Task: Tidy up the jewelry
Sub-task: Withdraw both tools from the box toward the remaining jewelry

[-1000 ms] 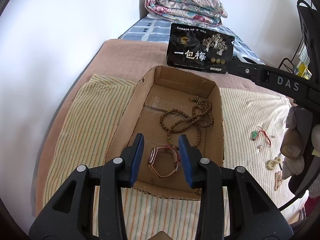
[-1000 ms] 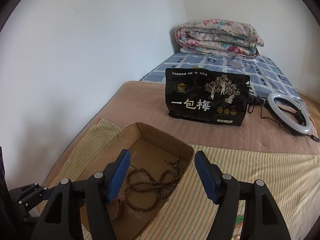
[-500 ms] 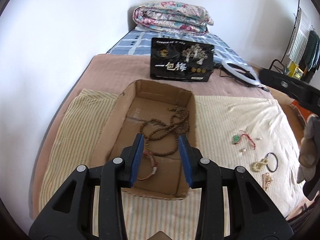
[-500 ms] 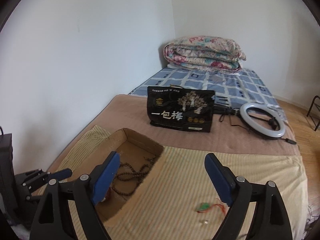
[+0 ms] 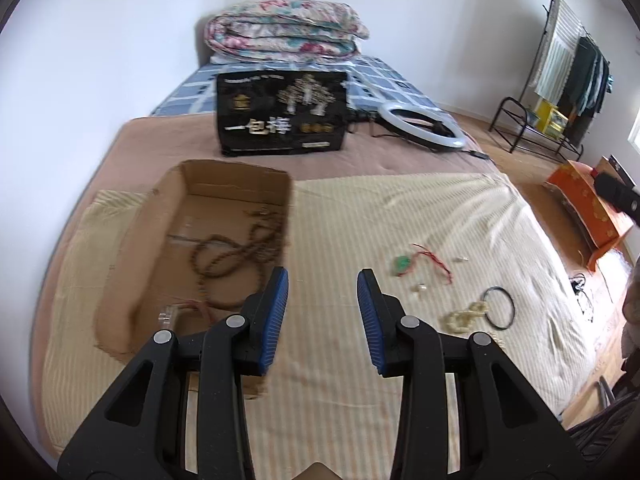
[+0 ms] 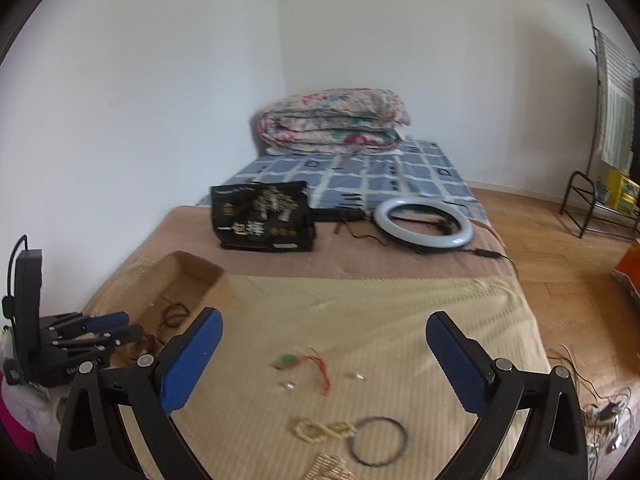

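Observation:
My left gripper (image 5: 323, 304) hangs open over the near right corner of the cardboard box (image 5: 224, 184), nothing between its blue pads. In the box lie a brown bead necklace (image 5: 236, 248) and a watch (image 5: 172, 312). On the striped cloth to the right lie a green pendant on a red cord (image 5: 404, 264), a black bangle (image 5: 500, 306) and a pale bead bracelet (image 5: 460, 318). My right gripper (image 6: 324, 356) hovers above the pendant (image 6: 288, 360) and bangle (image 6: 378, 440), its jaws opening wide and empty. A gold chain (image 6: 316, 428) lies beside the bangle. The left gripper (image 6: 128, 325) shows at the left.
A black snack bag (image 5: 280, 120) stands behind the box, a ring light (image 5: 420, 124) with its cable beside it. A folded quilt (image 5: 284, 28) sits at the bed's head against the wall. An orange box (image 5: 588, 204) and a clothes rack (image 5: 560, 64) stand on the floor to the right.
Both views have swung right, from the box to the loose jewelry on the cloth. The right jaws have spread much wider. The left gripper has left its spot over the watch, same gap.

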{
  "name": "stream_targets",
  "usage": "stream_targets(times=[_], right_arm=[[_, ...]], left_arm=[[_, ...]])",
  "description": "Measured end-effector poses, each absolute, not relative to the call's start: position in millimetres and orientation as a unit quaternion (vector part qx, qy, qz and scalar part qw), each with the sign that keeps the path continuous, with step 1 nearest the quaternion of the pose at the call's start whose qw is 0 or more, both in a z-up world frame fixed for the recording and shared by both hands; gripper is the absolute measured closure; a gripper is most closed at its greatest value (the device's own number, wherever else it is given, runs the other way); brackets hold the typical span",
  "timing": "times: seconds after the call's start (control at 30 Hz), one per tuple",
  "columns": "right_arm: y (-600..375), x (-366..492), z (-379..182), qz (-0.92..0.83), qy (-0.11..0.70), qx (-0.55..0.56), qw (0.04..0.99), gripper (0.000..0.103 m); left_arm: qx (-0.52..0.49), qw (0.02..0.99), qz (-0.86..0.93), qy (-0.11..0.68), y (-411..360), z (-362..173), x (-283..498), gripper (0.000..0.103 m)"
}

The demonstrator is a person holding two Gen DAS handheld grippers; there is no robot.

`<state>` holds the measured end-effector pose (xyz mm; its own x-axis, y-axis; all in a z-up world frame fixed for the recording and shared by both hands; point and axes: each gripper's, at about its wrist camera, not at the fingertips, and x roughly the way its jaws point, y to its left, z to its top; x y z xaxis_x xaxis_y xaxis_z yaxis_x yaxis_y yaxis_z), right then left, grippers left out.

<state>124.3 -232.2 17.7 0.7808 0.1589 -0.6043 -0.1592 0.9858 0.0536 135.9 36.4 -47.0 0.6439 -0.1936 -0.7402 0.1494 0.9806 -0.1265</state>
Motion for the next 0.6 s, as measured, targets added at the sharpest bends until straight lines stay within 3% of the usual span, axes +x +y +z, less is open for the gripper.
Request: stream_targets(times=[0.6], right_arm=[[-315.1,112.8,-83.8,0.066,0.435,-0.022,0.898,0.0]], left_arm=[[-0.002,0.876,-0.181,0.448,-53.2,-78.8,132.9,0.067]])
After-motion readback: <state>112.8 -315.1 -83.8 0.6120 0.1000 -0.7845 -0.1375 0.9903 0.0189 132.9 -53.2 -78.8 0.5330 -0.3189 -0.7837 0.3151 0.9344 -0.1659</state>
